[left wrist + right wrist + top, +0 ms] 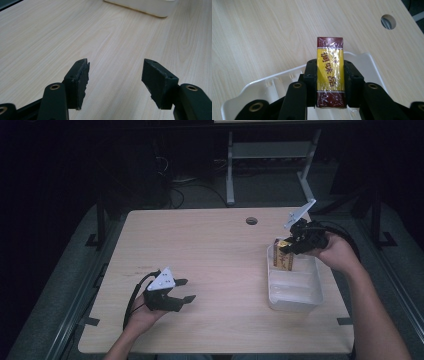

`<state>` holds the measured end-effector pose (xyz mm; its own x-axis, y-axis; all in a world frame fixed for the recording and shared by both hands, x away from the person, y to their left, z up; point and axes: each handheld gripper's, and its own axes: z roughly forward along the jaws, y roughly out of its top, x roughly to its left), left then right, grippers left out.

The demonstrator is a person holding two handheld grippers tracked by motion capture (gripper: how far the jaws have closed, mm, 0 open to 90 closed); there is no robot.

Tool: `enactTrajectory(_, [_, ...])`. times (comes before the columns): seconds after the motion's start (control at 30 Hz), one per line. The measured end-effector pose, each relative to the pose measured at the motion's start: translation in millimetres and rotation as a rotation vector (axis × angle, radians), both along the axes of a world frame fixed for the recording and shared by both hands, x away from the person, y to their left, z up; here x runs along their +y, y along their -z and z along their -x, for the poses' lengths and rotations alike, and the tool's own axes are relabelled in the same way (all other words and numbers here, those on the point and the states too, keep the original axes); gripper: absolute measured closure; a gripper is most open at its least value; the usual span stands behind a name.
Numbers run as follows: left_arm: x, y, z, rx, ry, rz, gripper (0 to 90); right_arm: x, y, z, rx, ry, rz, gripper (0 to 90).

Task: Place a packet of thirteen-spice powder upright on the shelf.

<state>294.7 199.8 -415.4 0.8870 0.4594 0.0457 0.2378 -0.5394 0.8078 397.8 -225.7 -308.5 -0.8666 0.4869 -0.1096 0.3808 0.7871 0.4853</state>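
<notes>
Dark surroundings close in on a pale wooden table (pixel 215 270), with the legs of a metal stand (pixel 265 165) and loose cables (pixel 175 185) on the floor beyond its far edge. A round cable hole (pixel 251 220) sits near that far edge, and it also shows in the right gripper view (pixel 388 21).

Taking the white plastic bin (pixel 295 292) as the landmark: it stands on the right part of the table, its long side running toward the person, and it is divided into compartments. The right gripper (pixel 290 247) hangs over the bin's far end, held in the person's right hand (pixel 337 251). Its jaws are closed on the two long sides of a small box (pixel 283 257) wrapped in shiny film, yellow with dark red ends and red characters. In the right gripper view the box (pixel 330 72) stands lengthwise between the jaws, its far end sticking out past them, above the bin's white rim (pixel 274 76). Whether the box touches the bin's floor cannot be told.

Well to the left of the bin, near the table's front edge, the left gripper (pixel 184 290) is held low over bare wood by the person's left hand (pixel 142 312), pointing toward the bin. Its jaws stand wide apart with nothing between them. In the left gripper view a corner of the bin (pixel 150 7) shows farther off, beyond the gripper (pixel 115 75).
</notes>
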Motion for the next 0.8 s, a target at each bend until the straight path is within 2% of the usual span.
enactTrajectory(0.57, [-0.6,0.9,-0.3,0.002,0.0,-0.002,37.4,-6.1,36.2,-5.5,0.059,0.038,0.045,67.6])
enactTrajectory(0.8, [-0.9,1.2,-0.2,0.002,0.0,-0.004,37.4,-13.8,39.5,-4.8,0.059,0.06,0.04,66.4])
